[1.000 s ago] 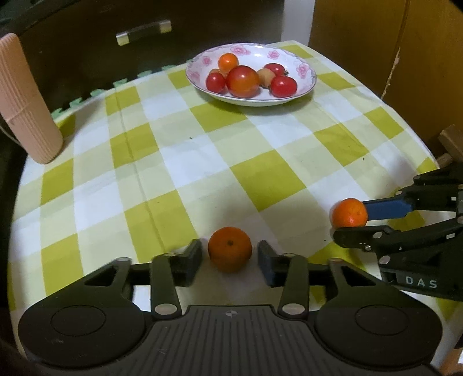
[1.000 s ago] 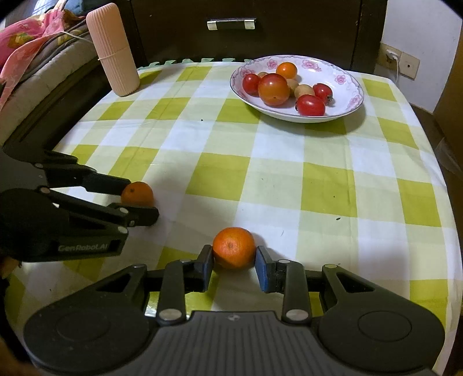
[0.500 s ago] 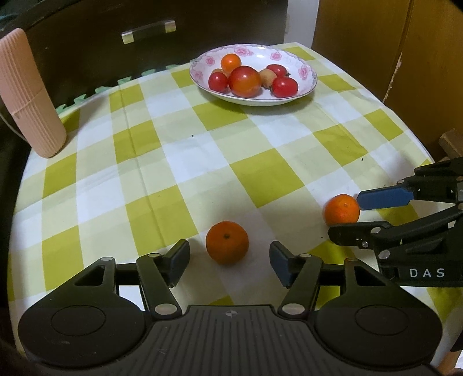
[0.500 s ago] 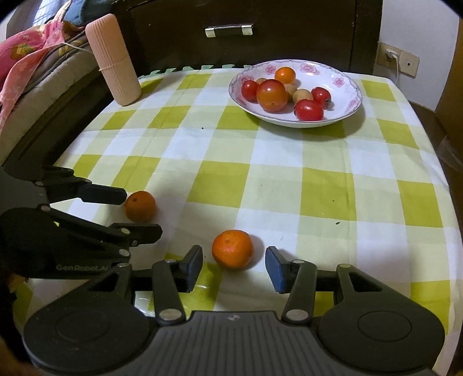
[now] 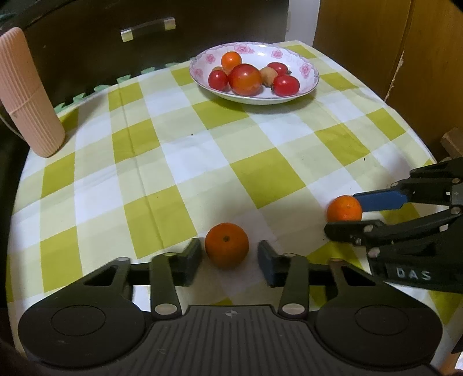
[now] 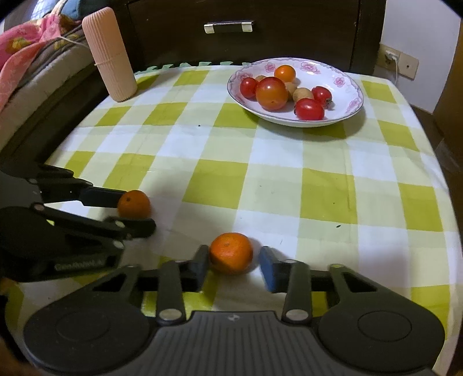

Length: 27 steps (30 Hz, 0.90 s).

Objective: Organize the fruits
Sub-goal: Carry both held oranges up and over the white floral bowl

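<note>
"DAS" on right gripper [image 5: 344, 212] body

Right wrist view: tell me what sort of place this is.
Probably a bedroom or a small room at home: a low table under a yellow-and-white checked cloth, bedding with a pink floral blanket beside it, and a dark wooden drawer with a metal handle behind.

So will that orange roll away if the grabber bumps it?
Probably. The orange is round and sits loose on the flat tablecloth, between the open left gripper fingers. Its peel looks firm, so gentle squeezing likely won't hurt it.
</note>
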Motion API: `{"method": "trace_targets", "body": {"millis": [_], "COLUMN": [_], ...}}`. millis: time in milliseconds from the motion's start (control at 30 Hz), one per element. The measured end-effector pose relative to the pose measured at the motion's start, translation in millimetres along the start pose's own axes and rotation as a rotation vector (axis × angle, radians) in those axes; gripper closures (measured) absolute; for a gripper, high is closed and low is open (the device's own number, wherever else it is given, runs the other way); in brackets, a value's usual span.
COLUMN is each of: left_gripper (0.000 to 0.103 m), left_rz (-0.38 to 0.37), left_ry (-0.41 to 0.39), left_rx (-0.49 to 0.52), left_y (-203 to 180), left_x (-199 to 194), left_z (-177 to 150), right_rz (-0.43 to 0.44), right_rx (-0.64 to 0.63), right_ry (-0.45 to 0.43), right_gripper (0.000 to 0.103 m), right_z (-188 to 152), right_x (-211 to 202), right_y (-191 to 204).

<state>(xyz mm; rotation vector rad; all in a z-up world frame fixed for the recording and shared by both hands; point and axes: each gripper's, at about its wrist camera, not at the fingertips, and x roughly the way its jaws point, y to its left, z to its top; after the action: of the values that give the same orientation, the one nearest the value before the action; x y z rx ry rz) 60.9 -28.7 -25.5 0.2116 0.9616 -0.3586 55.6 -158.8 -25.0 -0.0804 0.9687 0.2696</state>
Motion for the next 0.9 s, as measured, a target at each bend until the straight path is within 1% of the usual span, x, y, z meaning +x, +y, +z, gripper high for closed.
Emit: {"method": "trace_targets", "body": {"millis": [33, 233, 667, 900], "left_gripper": [0.063, 0.064, 0.064, 0.064], "left_rz": [-0.001, -0.013, -0.053, -0.064], "left_ry": [0.0, -0.004, -0.061, -0.09], "left_rx": [0.001, 0.006, -0.039, -0.064], "left_y": [-0.3, -2.9, -4.6, -4.3], "left_x": [-0.4, -1.4, -11.2, -13.7], "left_z": [0.2, 1.0, 15.7, 24.4], "right_rz": [0.002, 0.005, 0.026, 0.021], "right_rx": [0.003, 0.002, 0.034, 0.064], "right_ry": [0.003, 0.008, -0.054, -0.08], "right_gripper": [0.072, 0.073, 0.073, 0.073], "right_z": [0.4, 0.3, 14.8, 22.0], "right_x": [-0.3, -2.3, -13.9, -18.5], "right_y": [-0.2, 1.1, 1.5, -4.6]}}
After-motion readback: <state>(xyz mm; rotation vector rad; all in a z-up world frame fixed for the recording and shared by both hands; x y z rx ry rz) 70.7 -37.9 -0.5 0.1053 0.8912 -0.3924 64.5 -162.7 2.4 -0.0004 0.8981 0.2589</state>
